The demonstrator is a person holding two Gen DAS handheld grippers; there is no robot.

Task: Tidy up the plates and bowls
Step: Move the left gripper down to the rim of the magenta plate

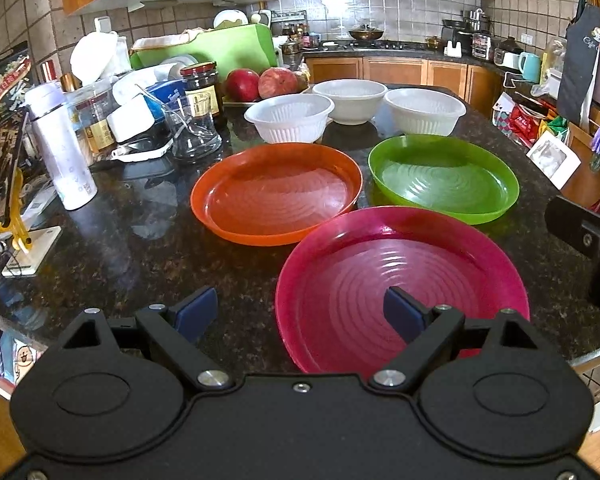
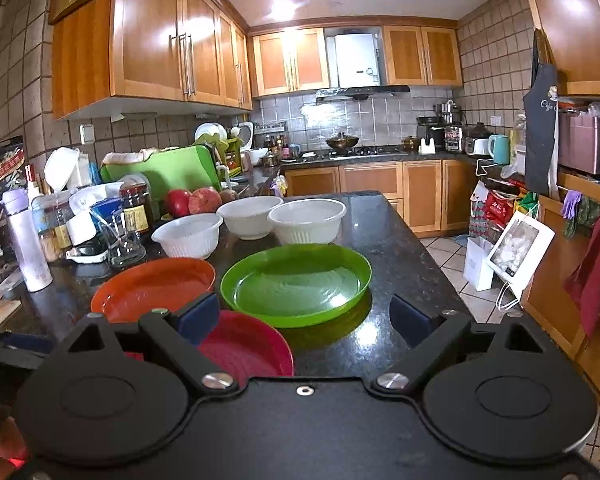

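On the dark granite counter (image 1: 139, 248) lie three plates: a pink one (image 1: 400, 280) nearest, an orange one (image 1: 275, 192) behind it to the left, a green one (image 1: 444, 176) to the right. Three white bowls stand behind them: left (image 1: 288, 116), middle (image 1: 350, 100), right (image 1: 424, 110). My left gripper (image 1: 300, 314) is open and empty, its right finger over the pink plate's left part. My right gripper (image 2: 306, 320) is open and empty above the counter, in front of the green plate (image 2: 295, 282), with the pink plate (image 2: 247, 344) and orange plate (image 2: 151, 286) to its left.
Clutter crowds the counter's left side: a white bottle (image 1: 59, 148), a glass jug (image 1: 191, 128), a dark jar (image 1: 201, 88), a green board (image 1: 207, 54), pomegranates (image 1: 259, 82). The counter's right edge (image 2: 432, 264) drops to a tiled floor with bags.
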